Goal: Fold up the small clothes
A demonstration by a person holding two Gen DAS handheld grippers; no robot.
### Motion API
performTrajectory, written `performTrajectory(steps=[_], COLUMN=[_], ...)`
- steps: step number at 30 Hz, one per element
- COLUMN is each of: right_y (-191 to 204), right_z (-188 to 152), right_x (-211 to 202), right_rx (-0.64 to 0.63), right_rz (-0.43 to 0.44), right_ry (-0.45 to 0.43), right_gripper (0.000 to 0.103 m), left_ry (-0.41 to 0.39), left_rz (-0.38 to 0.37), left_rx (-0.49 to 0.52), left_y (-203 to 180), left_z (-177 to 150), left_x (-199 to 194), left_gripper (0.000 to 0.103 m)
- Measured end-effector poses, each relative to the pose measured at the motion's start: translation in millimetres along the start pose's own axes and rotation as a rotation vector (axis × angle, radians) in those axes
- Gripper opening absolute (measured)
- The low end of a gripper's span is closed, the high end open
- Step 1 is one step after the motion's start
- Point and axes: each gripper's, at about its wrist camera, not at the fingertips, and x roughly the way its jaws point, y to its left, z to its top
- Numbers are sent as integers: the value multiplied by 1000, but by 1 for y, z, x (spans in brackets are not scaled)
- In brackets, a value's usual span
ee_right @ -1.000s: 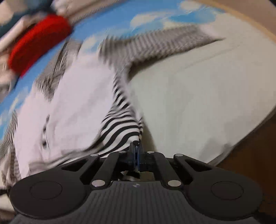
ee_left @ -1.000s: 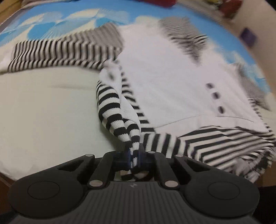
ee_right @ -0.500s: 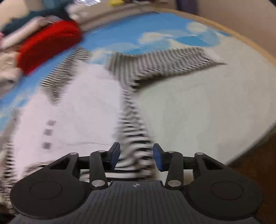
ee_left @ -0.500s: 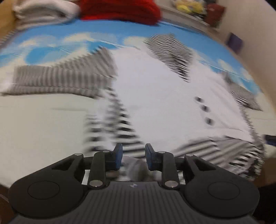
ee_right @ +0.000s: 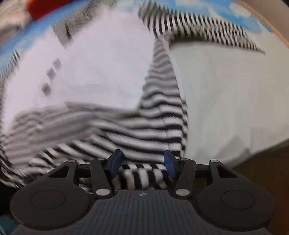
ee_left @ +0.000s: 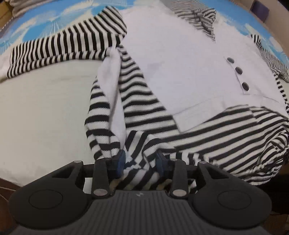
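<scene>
My left gripper point(ee_left: 140, 160) hangs low over the near edge of the bed point(ee_left: 41, 112), its blue-padded fingers point(ee_left: 120, 160) spread apart. A bunched fold of the striped garment point(ee_left: 173, 59) lies in the gap between them, but neither pad presses on it. The garment is a small top with a plain white front panel, black-and-white striped sleeves and a striped hem; it lies flat on the cream part of the bedsheet, toward the near edge, with its upper part reaching onto the blue cloud-patterned part point(ee_left: 43, 19). Three dark buttons point(ee_left: 238, 70) run in a short line on the right side of the white panel. One striped sleeve point(ee_left: 61, 48) stretches out toward the left edge of the bed. A twisted strip of striped and white fabric runs from below that sleeve down to my left fingers.

My right gripper point(ee_right: 141, 162) is also over the near edge, fingers point(ee_right: 115, 160) wide apart, with the striped hem point(ee_right: 144, 130) lying between and beneath them, not pinched. This view is motion-blurred. The white panel point(ee_right: 101, 59) lies to the left, the outstretched sleeve point(ee_right: 198, 30) toward the far right, and a red item point(ee_right: 41, 7) sits at the far left corner, too blurred to identify.
</scene>
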Motion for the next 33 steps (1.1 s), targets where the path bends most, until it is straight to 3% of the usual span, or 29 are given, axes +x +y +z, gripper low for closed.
performTrajectory(steps=[2, 4, 5, 7, 10, 12, 15, 18, 20, 22, 24, 30, 33], right_y=[3, 7, 8, 10, 18, 26, 37, 43, 48, 57, 70, 116, 129], right_z=[7, 12, 12, 21, 30, 34, 45, 60, 74, 93, 115, 180, 194], right_x=[-21, -45, -55, -65, -79, -85, -86, -81, -86, -96, -106, -91, -58], right_rx=[4, 13, 19, 45, 78, 65, 37, 15, 3, 2, -3, -125, -154], right_rz=[40, 63, 70, 95, 164, 153, 132, 134, 151, 156, 159, 209, 181], right_ry=[-109, -243, -299, -397, -512, -571, -593, -559, -524, -516, -544, -657, -578], right_gripper=[52, 53, 53, 54, 58, 61, 61, 61, 61, 61, 61, 60, 42], left_ry=[-105, -229, -290, -393, -452, -503, -538, -560, -578, -561, -428, -363, -353], left_rz=[-48, -81, -74, -18, 48, 95, 148, 283, 330, 303, 261, 137, 77], left_rx=[-22, -70, -93, -126, -158, -190, -271, -303, -319, -387, -505, -844, -967], left_y=[4, 11, 14, 21, 38, 55, 95, 139, 167, 200, 240, 324, 348], left_z=[2, 5, 8, 16, 47, 71, 106, 138, 142, 133, 129, 103, 90], left_x=[-22, -46, -56, -70, -84, -95, -102, -86, -71, -49, -23, 2, 13], left_gripper=[41, 51, 60, 63, 63, 63, 63, 63, 63, 63, 54, 53, 53])
